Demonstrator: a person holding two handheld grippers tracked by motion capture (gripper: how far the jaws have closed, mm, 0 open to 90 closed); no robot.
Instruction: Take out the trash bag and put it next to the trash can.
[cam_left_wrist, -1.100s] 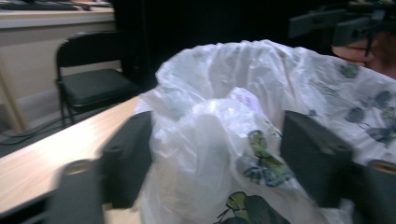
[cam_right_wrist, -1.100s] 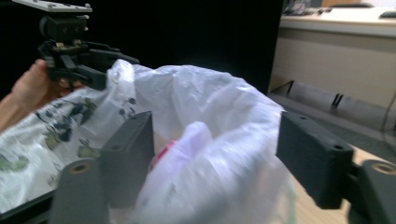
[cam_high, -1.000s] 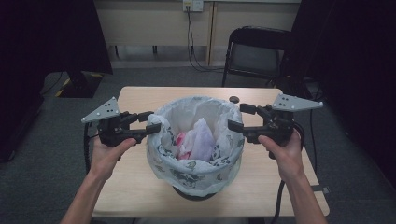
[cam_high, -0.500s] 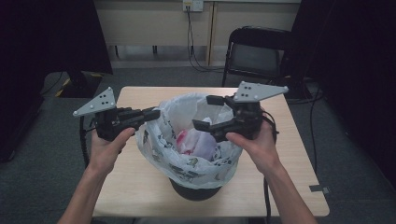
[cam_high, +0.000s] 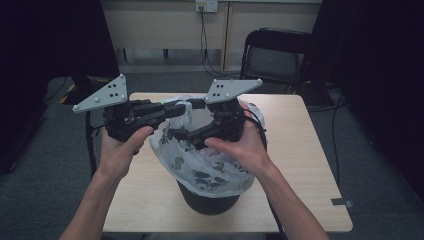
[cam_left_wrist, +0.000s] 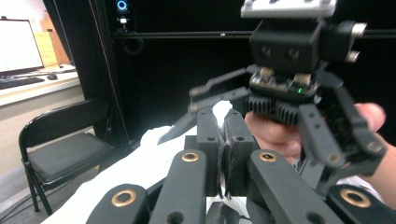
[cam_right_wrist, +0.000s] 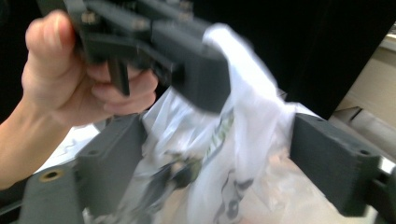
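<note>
Left gripper (cam_high: 182, 106) is clenched on the bag's (cam_high: 210, 165) rim, gathering the liner up out of the black bin (cam_high: 207, 202) near the table's (cam_high: 305, 165) front edge. Right gripper (cam_high: 182, 134) stands released, film between its jaws, apparently positioned to seize the opposite rim for tying.

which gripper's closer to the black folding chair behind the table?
Right. The right gripper sits over the white printed plastic bag, just below the black folding chair; the left gripper body is farther left, fingers shut on the bag's rim.
</note>
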